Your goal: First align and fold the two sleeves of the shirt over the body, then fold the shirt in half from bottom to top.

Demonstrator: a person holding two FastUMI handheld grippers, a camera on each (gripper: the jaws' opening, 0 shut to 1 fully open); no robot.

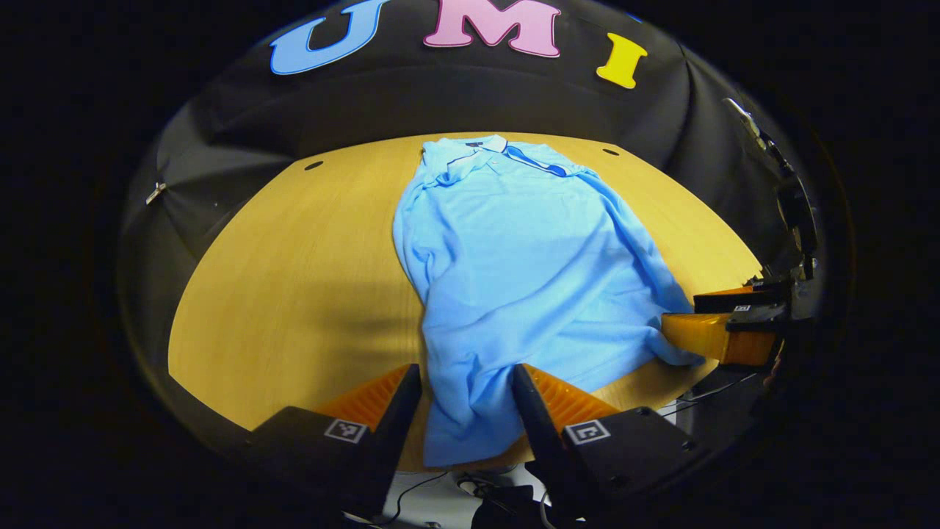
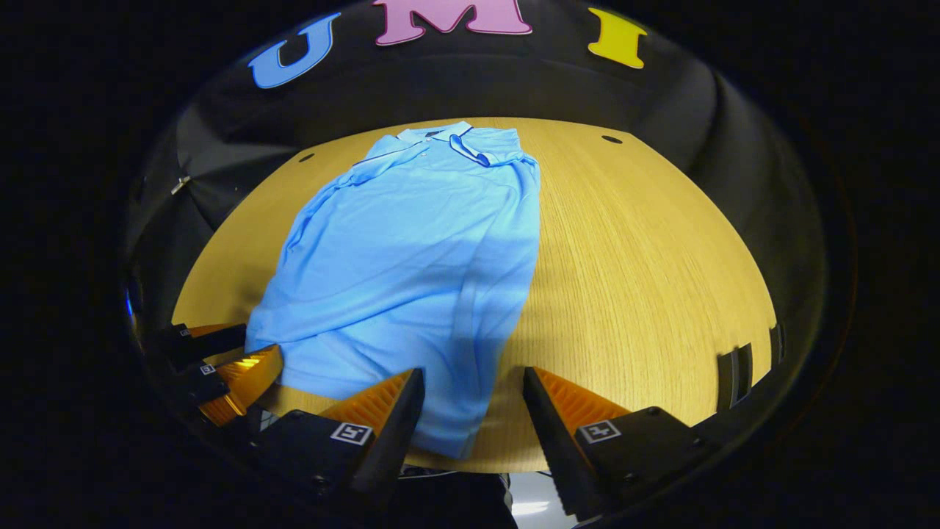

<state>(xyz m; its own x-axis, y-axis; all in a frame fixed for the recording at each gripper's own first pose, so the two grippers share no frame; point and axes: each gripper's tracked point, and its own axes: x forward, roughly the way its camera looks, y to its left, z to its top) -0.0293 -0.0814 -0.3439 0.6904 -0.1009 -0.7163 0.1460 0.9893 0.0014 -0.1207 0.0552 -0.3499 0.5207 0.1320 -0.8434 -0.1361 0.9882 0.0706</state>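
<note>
A light blue polo shirt [image 1: 514,257] lies flat on the wooden table [image 1: 294,279], collar [image 1: 477,147] at the far end, both sides folded in over the body. My left gripper [image 1: 466,371] is open at the near hem, with a strip of fabric lying between its spread fingers. In the right gripper view the shirt [image 2: 411,250] sits left of centre. There my right gripper [image 2: 473,373] is open over the other hem corner [image 2: 455,426], which lies partly between its fingers. Each view also catches the other gripper at the hem: right gripper [image 1: 698,316], left gripper [image 2: 250,349].
Bare wood [image 2: 646,279] stretches to the right of the shirt in the right gripper view. Two small round holes [image 1: 313,165] [image 1: 610,152] mark the table's far edge. Black cloth walls close the booth behind. Cables lie on the floor [image 1: 470,485] below the near edge.
</note>
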